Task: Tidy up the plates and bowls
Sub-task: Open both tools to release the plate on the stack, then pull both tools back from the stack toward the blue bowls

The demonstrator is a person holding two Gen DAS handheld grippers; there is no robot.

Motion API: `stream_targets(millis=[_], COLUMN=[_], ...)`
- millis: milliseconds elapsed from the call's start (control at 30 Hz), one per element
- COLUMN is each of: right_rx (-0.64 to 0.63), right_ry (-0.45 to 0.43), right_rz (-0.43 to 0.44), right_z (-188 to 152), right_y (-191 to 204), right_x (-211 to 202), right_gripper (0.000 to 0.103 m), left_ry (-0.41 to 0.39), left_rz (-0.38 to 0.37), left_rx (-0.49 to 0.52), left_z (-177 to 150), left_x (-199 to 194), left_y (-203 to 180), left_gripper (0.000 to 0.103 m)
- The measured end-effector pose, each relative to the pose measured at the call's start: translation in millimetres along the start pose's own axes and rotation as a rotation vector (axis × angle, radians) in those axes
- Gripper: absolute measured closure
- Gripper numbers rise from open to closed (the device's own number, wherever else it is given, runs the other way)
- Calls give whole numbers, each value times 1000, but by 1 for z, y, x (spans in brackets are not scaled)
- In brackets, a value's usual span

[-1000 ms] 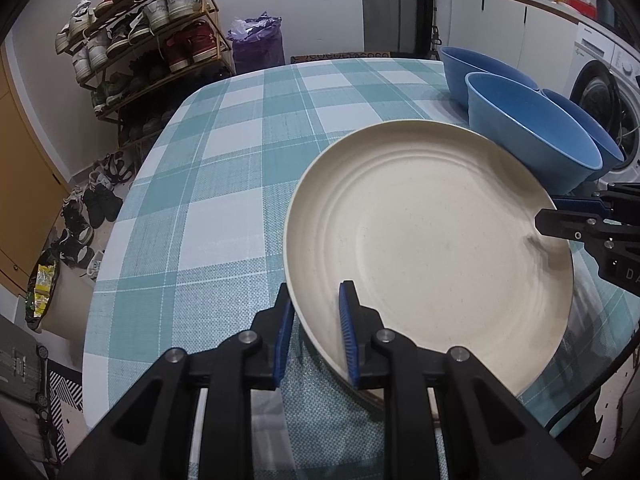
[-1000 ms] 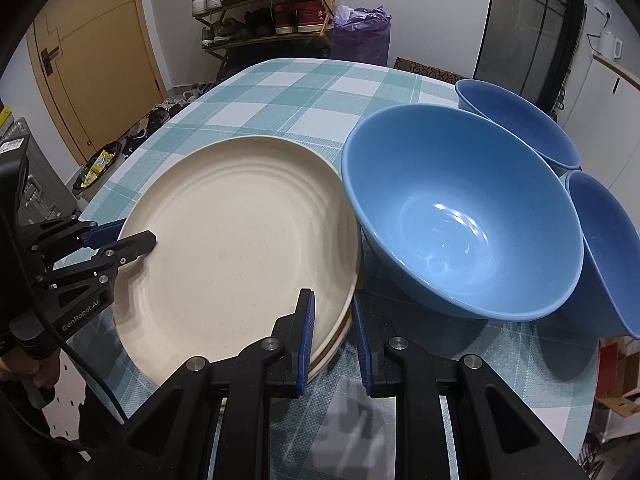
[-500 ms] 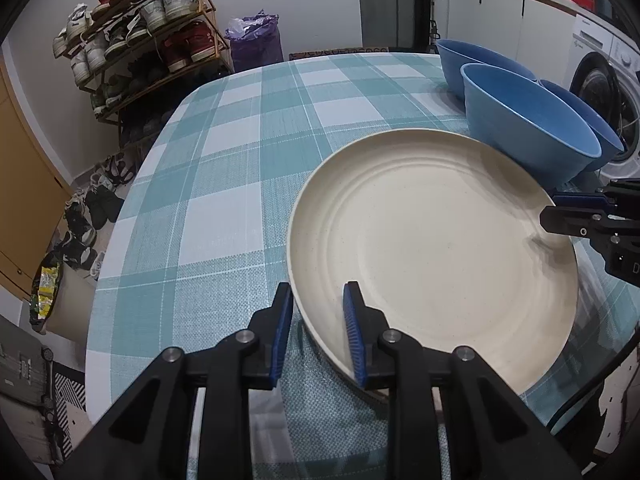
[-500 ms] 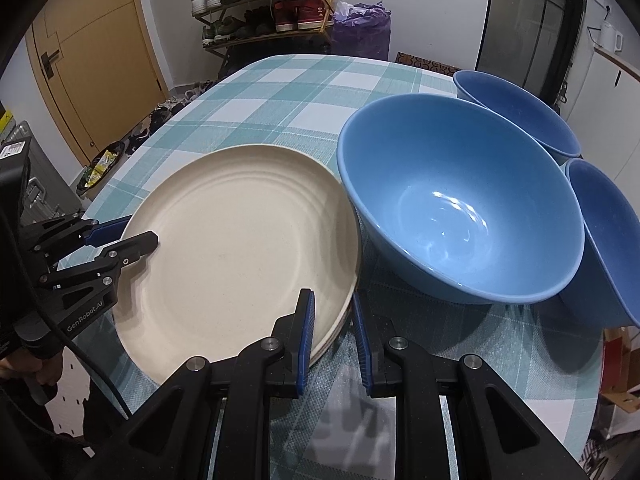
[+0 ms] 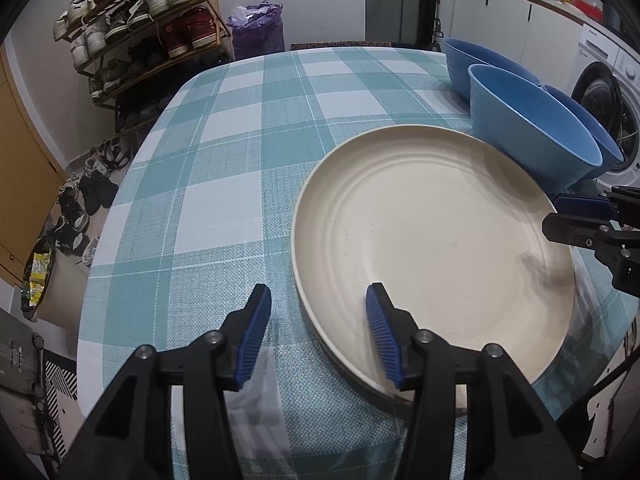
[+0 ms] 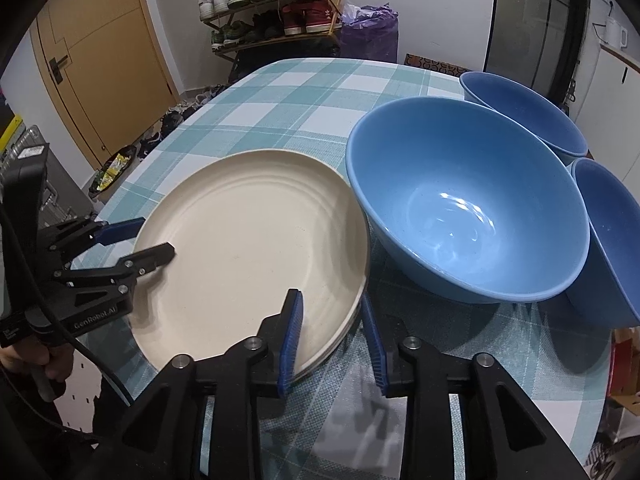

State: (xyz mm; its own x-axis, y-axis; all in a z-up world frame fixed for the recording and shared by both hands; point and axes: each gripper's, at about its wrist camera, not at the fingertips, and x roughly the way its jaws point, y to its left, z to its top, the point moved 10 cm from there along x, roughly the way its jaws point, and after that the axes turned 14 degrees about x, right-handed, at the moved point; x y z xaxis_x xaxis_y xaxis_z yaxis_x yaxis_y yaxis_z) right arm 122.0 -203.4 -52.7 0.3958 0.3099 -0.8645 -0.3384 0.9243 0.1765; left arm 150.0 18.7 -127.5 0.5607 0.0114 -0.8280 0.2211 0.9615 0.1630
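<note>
A cream plate lies flat on a stack of plates on the checked tablecloth; it also shows in the right wrist view. My left gripper is open, its fingers either side of the plate's near rim. My right gripper is open, straddling the opposite rim, and shows at the right edge of the left wrist view. Three blue bowls stand beside the plates: a large near one, a far one and one at the right.
The teal checked table extends to the far left of the plates. A shoe rack and a purple bag stand beyond the table. A washing machine is at the right.
The plate has come down flat onto the stack. Both grippers were shut on its rim and have opened, letting it go.
</note>
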Motion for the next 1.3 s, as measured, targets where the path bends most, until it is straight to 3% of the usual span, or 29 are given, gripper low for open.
stream_targets(millis=[267, 300, 433, 533, 633, 733, 1300], right_rx=[-4, -4, 4, 21, 37, 47, 107], right_ry=[-3, -2, -30, -68, -86, -106, -206], right_rz=[52, 71, 119, 134, 159, 173, 176], right_z=[1, 1, 3, 8, 10, 12, 26], right_y=[10, 12, 18, 18, 17, 16, -13], right_x=[-12, -15, -26, -39, -51, -62, -118], right_gripper=[50, 44, 18, 14, 5, 1, 1], left_ry=[-9, -16, -60, -92, -136, -175, -254], left_rz=[-29, -33, -28, -51, -57, -63, -70], left_rx=[-27, -29, -35, -34, -32, -28, -18], left_z=[1, 2, 11, 18, 26, 35, 70], left_x=[-9, -12, -24, -35, -47, -60, -94], left_y=[-1, -1, -2, -6, -8, -11, -20], left_gripper=[49, 47, 23, 20, 1, 0, 0])
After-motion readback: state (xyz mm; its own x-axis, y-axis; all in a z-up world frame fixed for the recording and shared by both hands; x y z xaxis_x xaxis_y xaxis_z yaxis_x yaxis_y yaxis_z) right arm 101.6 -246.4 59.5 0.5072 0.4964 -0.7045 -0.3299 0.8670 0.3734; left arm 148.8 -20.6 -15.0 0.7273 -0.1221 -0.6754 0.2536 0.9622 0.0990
